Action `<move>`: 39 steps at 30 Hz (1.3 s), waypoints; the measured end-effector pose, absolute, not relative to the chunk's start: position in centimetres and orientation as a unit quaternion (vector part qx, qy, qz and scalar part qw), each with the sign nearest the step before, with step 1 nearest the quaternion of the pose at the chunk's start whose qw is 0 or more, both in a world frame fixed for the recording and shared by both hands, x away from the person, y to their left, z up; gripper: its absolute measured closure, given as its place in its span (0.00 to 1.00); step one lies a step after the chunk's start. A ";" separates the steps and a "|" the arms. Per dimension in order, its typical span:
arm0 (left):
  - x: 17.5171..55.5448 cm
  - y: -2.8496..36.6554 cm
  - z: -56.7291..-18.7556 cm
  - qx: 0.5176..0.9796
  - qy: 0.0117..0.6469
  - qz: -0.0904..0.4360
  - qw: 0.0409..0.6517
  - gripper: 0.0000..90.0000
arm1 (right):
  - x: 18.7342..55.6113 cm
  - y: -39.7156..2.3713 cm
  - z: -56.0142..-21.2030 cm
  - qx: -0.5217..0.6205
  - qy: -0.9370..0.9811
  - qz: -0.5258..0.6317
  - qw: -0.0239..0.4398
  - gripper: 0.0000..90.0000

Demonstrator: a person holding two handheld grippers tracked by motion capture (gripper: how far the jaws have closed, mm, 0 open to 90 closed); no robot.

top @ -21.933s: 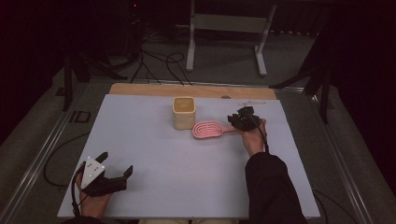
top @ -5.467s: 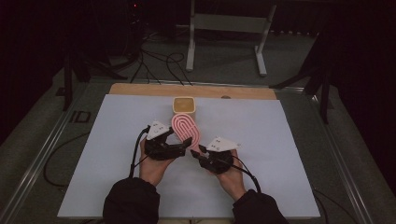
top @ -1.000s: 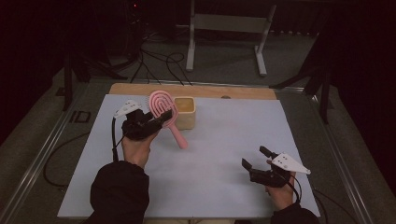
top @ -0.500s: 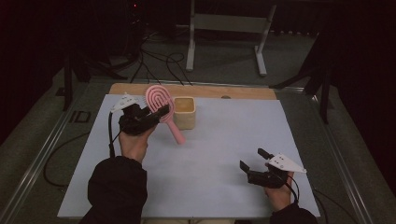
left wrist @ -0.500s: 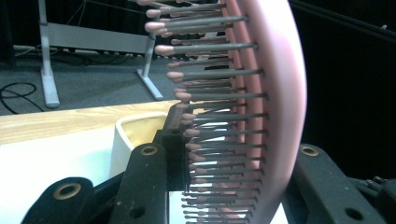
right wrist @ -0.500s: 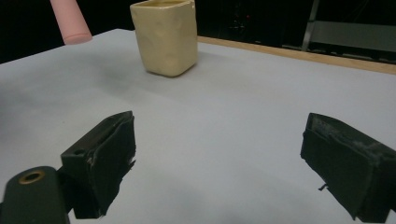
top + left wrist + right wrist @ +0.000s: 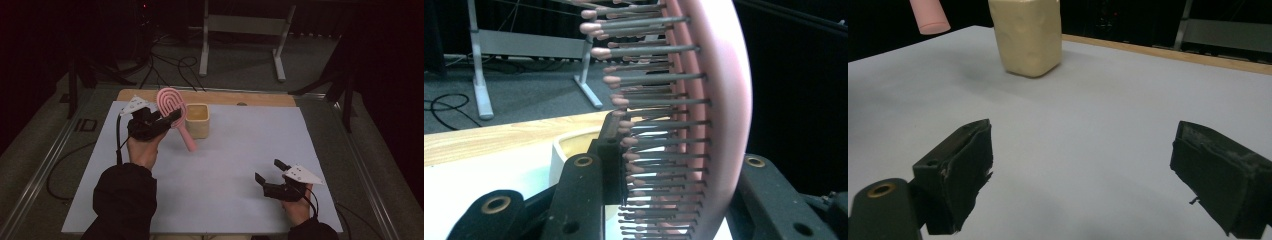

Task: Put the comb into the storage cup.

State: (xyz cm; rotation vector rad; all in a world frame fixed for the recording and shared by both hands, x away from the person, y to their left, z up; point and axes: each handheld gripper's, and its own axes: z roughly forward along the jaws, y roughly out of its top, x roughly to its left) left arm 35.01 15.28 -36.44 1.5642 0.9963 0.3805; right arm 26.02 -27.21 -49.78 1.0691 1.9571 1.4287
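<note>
- Left gripper (image 7: 172, 116), upper left of the frame, clamps the pink oval plastic hairbrush (image 7: 171, 103) beside the cream square cup (image 7: 197, 120).
- Right gripper (image 7: 267, 176), lower right, gapes wide over the white tabletop (image 7: 235, 150).

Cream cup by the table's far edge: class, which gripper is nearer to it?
Left. The left gripper, clamping the pink hairbrush, is just beside the cream cup; the right gripper sits open, far off at the near edge.

- A cream cup (image 7: 197, 120) stands alone near the far edge of the white tabletop (image 7: 235, 165), the single fixed obstacle there.
- A pink hairbrush (image 7: 175, 114), clamped in the left gripper (image 7: 167, 119), hangs tilted just left of the cup, its handle end close to the cup's near corner.
- Bare surface stretches from the cup to the right gripper (image 7: 267, 171), whose spread jaws face it unobstructed.
</note>
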 end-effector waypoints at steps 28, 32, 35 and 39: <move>36.2 15.4 -35.3 0.664 0.423 0.183 0.589 0.72 | 26.1 -27.0 -49.9 0.390 0.719 0.525 0.237 0.11; 36.4 15.2 -35.1 0.665 0.421 0.187 0.588 0.72 | 26.1 -27.0 -49.9 0.389 0.719 0.524 0.237 0.11; 36.6 15.2 -35.0 0.666 0.420 0.190 0.586 0.72 | 26.1 -27.0 -49.9 0.390 0.719 0.524 0.237 0.11; 36.8 15.2 -34.8 0.665 0.421 0.192 0.586 0.72 | 26.1 -27.0 -49.9 0.389 0.720 0.524 0.237 0.11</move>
